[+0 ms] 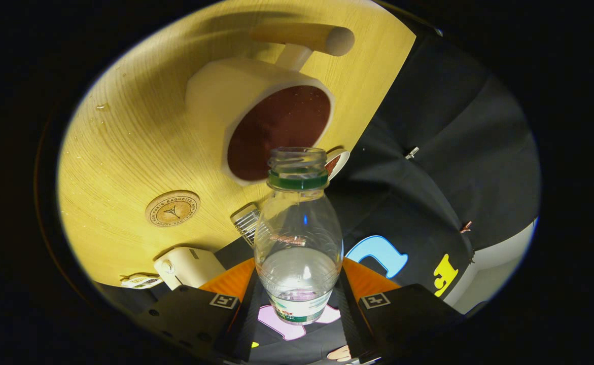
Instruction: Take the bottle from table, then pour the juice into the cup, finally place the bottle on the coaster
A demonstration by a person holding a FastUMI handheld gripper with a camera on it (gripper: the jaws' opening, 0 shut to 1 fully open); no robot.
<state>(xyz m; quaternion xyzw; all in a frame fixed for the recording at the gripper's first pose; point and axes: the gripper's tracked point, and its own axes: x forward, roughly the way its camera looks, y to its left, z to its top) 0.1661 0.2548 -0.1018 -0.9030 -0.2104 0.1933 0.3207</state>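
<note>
Yellow wood-grain tabletop (pixel 124 147), seen tilted, grain lines clear, a few small droplets near its far edge. Soft shadows on the wood, light from overhead. Black cloth wall (pixel 459 152) beside the table, creased, held with small clips. Pale strip (pixel 499 263) showing below the cloth.
</note>
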